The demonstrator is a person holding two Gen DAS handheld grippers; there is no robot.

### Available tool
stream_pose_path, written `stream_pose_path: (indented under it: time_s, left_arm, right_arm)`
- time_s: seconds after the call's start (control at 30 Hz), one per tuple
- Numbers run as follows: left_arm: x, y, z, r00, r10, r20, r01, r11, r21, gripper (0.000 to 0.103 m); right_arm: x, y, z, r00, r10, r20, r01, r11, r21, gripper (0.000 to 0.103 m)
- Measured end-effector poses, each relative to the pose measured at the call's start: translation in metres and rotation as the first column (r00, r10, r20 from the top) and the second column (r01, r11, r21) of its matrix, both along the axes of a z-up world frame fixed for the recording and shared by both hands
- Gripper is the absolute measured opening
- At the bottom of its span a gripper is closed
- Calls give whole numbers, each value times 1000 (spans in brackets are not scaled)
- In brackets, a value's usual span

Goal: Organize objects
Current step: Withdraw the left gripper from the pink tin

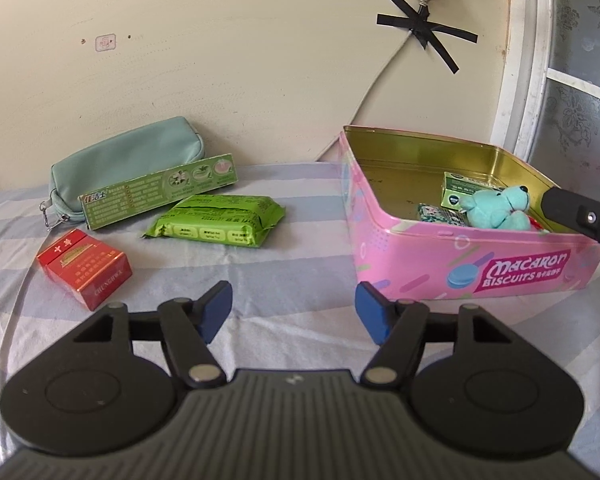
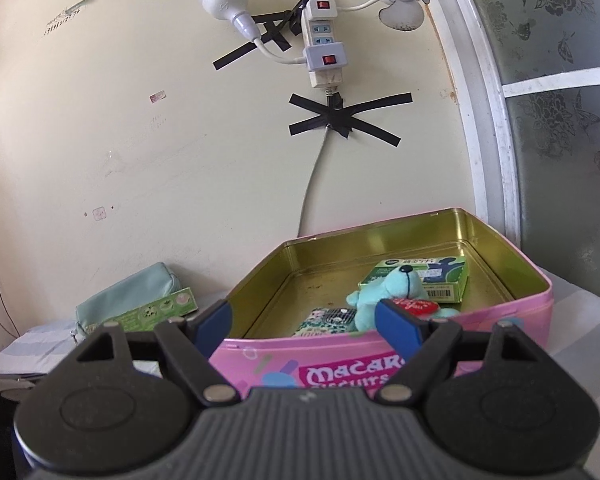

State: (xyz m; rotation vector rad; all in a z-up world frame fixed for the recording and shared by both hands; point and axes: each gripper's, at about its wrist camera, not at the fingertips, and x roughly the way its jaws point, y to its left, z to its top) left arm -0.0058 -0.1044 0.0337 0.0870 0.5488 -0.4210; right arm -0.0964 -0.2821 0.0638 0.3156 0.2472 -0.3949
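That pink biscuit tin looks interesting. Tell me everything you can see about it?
The pink tin is a rectangular metal box with no lid on it, gold and shiny inside, printed "Macaron Biscuits" on the front. It sits upright on the striped cloth near the wall. Inside lie a teal plush toy, a small green box and a patterned packet. The right hand-held gripper hovers open over its near rim.

Both the left gripper (image 1: 294, 312) and the right gripper (image 2: 304, 322) look alike: a dark grey ribbed body, two round black discs at the sides, black linkage arms with triangular cut-outs and silver pivot pins, and flat blue pads on the fingers (image 1: 216, 310).
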Motion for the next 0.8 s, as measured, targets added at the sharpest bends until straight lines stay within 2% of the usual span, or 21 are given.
stream_pose_path:
  time_s: [0.8]
  left_arm:
    - [25, 67, -10, 986, 163, -24, -163, 986, -19, 70]
  right_arm:
    - [37, 47, -10, 985, 147, -92, -152, 987, -53, 81]
